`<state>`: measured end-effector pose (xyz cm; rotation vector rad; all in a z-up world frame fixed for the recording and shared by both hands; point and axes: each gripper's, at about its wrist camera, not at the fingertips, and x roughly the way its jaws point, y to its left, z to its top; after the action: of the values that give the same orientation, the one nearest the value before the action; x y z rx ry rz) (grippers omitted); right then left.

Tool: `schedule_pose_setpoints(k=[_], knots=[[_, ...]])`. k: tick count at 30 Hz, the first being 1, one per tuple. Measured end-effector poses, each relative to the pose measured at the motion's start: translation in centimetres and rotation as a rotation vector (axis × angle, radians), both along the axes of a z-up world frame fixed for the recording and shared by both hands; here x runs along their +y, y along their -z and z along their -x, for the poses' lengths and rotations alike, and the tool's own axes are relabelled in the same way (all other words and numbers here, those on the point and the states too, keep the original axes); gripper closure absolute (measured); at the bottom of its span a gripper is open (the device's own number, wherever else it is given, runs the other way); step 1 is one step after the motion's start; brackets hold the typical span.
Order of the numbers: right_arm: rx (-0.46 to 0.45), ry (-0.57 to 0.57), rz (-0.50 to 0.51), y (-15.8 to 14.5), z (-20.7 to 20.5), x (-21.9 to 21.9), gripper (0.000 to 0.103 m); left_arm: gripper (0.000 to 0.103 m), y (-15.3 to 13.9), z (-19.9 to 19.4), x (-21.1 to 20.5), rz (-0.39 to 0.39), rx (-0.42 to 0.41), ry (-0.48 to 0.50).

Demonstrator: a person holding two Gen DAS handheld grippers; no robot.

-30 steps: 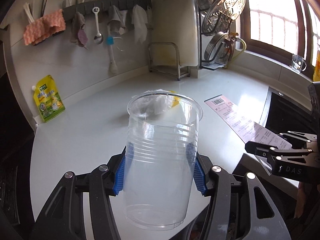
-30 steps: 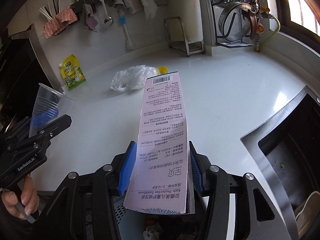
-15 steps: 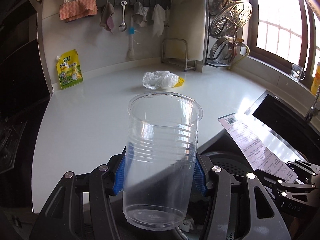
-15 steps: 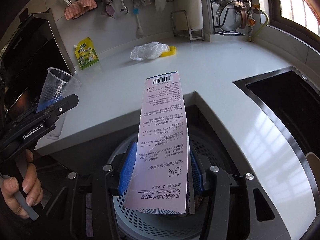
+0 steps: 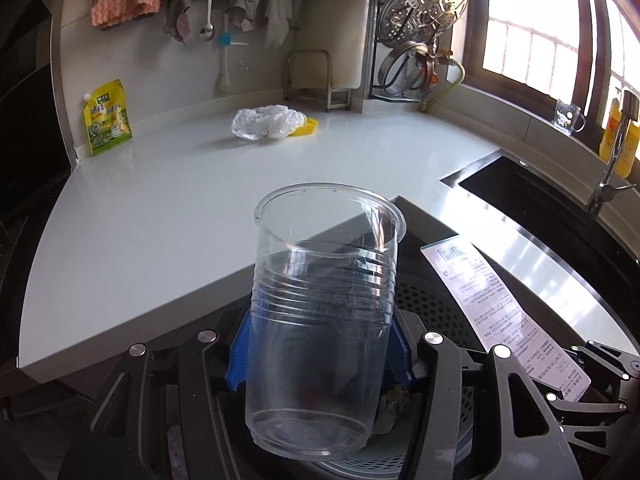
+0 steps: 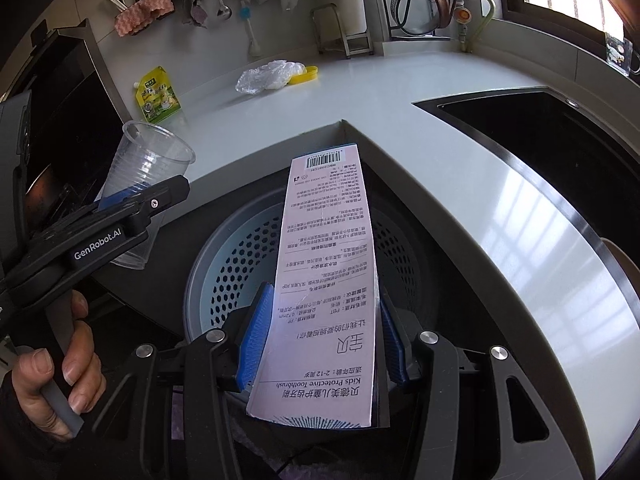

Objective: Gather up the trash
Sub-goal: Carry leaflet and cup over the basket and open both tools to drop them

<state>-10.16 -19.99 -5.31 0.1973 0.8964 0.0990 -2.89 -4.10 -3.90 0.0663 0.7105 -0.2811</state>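
Observation:
My left gripper is shut on a clear plastic cup, held upright over the perforated trash bin below the counter edge. My right gripper is shut on a long pink toothbrush box, which hangs over the same grey-blue bin. The right wrist view also shows the cup at left in the left gripper, with a hand on its handle. In the left wrist view the box shows at right. A crumpled plastic bag and a yellow lid lie on the far counter.
The white counter wraps around the bin. A black sink lies to the right, with a tap behind it. A yellow-green pouch leans on the back wall under hanging cloths and utensils. A dish rack stands in the corner.
Both grippers have pulled back from the counter and sunk, carrying the cup and the box over the trash bin, which has come into view beneath them.

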Motion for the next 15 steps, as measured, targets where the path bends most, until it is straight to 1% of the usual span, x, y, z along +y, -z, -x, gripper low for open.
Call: schedule_pose_setpoints(k=[9,15], knots=[[0.047,-0.001,-0.033,2.2,-0.1,-0.6,0.055,0.049,3.2,-0.8,-2.1,-0.039,0.086,0.02],[0.078,-0.004,-0.051,3.3,-0.8,-0.8,0.054,0.049,4.5,-1.2,-2.6,-0.059,0.114,0.022]])
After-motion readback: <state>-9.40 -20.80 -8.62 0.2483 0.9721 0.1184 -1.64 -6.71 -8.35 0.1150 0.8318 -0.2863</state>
